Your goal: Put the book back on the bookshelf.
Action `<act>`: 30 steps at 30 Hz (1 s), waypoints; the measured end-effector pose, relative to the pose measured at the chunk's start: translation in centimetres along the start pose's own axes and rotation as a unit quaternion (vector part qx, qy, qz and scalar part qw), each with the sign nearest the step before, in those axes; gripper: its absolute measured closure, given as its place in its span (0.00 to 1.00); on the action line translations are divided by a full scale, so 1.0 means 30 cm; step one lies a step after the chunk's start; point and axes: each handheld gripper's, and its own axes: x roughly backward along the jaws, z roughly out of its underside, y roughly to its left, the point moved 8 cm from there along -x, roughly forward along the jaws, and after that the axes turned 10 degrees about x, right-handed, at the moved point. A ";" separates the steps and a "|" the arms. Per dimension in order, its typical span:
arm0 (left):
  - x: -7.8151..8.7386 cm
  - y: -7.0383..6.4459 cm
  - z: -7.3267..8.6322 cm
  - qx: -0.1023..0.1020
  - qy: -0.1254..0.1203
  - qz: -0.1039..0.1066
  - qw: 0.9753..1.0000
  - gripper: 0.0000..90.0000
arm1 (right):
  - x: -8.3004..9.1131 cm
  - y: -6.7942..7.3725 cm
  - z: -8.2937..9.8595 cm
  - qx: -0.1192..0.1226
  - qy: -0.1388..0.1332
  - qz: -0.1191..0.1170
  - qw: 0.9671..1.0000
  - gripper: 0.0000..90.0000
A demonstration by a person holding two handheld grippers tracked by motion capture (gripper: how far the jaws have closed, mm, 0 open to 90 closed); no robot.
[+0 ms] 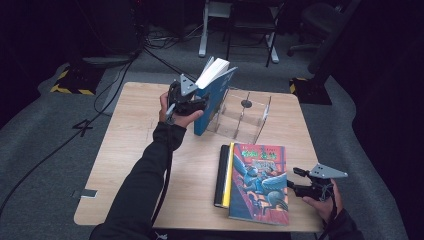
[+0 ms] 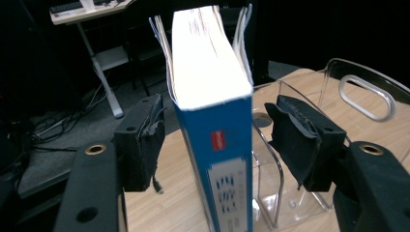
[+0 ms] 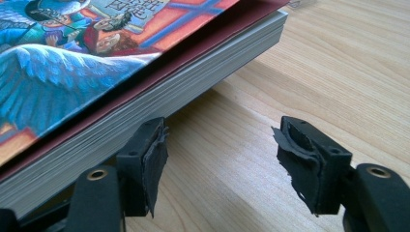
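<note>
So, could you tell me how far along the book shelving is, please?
Nothing sits in the clear acrylic book holder yet. In hand: the blue book stands upright beside it, between the left hand-held gripper's open jaws. Left: the illustrated book and the black-and-yellow book lie flat; the right hand-held gripper is open beside them.

Bright light falls on the wooden table [image 1: 130,165] amid dark surroundings, with close-up edges slightly blurred.

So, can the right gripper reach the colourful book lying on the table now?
Probably yes: the right gripper is open beside the colourful book, with bare table between its jaws.
</note>
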 end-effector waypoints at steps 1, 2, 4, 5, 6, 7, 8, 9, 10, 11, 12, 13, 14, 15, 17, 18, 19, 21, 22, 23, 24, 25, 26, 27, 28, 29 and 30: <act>0.007 -0.003 0.006 -0.003 0.004 0.002 1.000 0.40 | 0.000 0.000 0.000 0.000 0.000 0.000 1.000 0.39; 0.013 -0.003 0.012 -0.009 0.007 0.000 1.000 0.40 | 0.000 0.000 0.000 0.000 0.001 0.000 1.000 0.39; 0.028 -0.007 0.024 -0.022 0.012 0.003 1.000 0.39 | 0.000 0.000 0.000 0.000 0.001 0.001 1.000 0.39; 0.034 -0.007 0.031 -0.027 0.014 -0.001 1.000 0.39 | 0.001 0.000 -0.001 0.000 0.001 0.001 1.000 0.39; 0.043 -0.009 0.039 -0.030 0.017 0.003 0.999 0.38 | 0.001 0.001 -0.001 0.000 0.001 0.001 1.000 0.39; 0.048 -0.011 0.043 -0.032 0.017 0.004 0.999 0.38 | 0.001 0.001 -0.001 0.000 0.001 0.002 1.000 0.39; 0.056 -0.012 0.051 -0.034 0.020 0.004 0.999 0.38 | 0.001 0.001 -0.001 0.000 0.002 0.002 1.000 0.39; 0.062 -0.015 0.057 -0.037 0.020 0.006 0.999 0.38 | 0.001 0.001 -0.001 -0.001 0.002 0.001 1.000 0.39; 0.070 -0.018 0.063 -0.041 0.021 0.009 0.999 0.38 | 0.001 0.001 -0.001 0.000 0.002 0.001 1.000 0.39; 0.079 -0.022 0.073 -0.046 0.024 0.012 0.999 0.38 | 0.001 0.001 -0.002 0.000 0.002 0.002 1.000 0.39; 0.084 -0.026 0.082 -0.048 0.028 0.015 0.998 0.37 | 0.001 0.000 -0.002 -0.001 0.002 0.002 1.000 0.39; 0.091 -0.030 0.090 -0.052 0.031 0.019 0.998 0.37 | 0.001 0.000 -0.002 -0.001 0.002 0.002 1.000 0.39; 0.097 -0.035 0.099 -0.053 0.035 0.024 0.998 0.37 | 0.001 0.000 -0.002 -0.001 0.002 0.002 1.000 0.39; 0.104 -0.041 0.109 -0.062 0.042 0.030 0.997 0.37 | 0.002 0.001 -0.002 -0.001 0.002 0.002 1.000 0.39; 0.121 -0.062 0.140 -0.073 0.053 0.044 0.995 0.37 | 0.002 0.001 -0.003 -0.002 0.003 0.003 1.000 0.39; 0.121 -0.062 0.140 -0.073 0.053 0.044 0.995 0.37 | 0.002 0.001 -0.003 -0.002 0.003 0.003 1.000 0.39; 0.127 -0.070 0.154 -0.077 0.057 0.050 0.994 0.37 | 0.003 0.002 -0.003 -0.001 0.004 0.003 1.000 0.39; 0.139 -0.088 0.190 -0.088 0.069 0.060 0.992 0.36 | 0.006 0.002 -0.005 -0.002 0.003 0.004 1.000 0.39; 0.143 -0.093 0.207 -0.091 0.073 0.060 0.991 0.35 | 0.006 0.002 -0.006 -0.002 0.003 0.004 1.000 0.39; 0.148 -0.102 0.231 -0.093 0.081 0.068 0.990 0.33 | 0.006 0.002 -0.006 -0.001 0.003 0.004 1.000 0.39; 0.153 -0.110 0.251 -0.097 0.087 0.073 0.989 0.33 | 0.007 0.002 -0.006 -0.002 0.003 0.004 1.000 0.39; 0.157 -0.118 0.271 -0.102 0.092 0.077 0.987 0.32 | 0.007 0.002 -0.007 -0.002 0.004 0.005 1.000 0.39; 0.160 -0.123 0.288 -0.106 0.098 0.080 0.986 0.32 | 0.008 0.002 -0.007 -0.001 0.004 0.005 1.000 0.39; 0.164 -0.130 0.309 -0.109 0.104 0.086 0.985 0.32 | 0.008 0.002 -0.007 -0.001 0.004 0.005 1.000 0.39; 0.167 -0.138 0.331 -0.109 0.111 0.092 0.984 0.31 | 0.009 0.003 -0.008 -0.002 0.004 0.005 1.000 0.39; 0.171 -0.148 0.358 -0.111 0.117 0.101 0.982 0.31 | 0.009 0.003 -0.009 -0.002 0.004 0.005 1.000 0.39; 0.174 -0.156 0.381 -0.113 0.124 0.108 0.980 0.31 | 0.010 0.003 -0.009 -0.001 0.005 0.006 1.000 0.39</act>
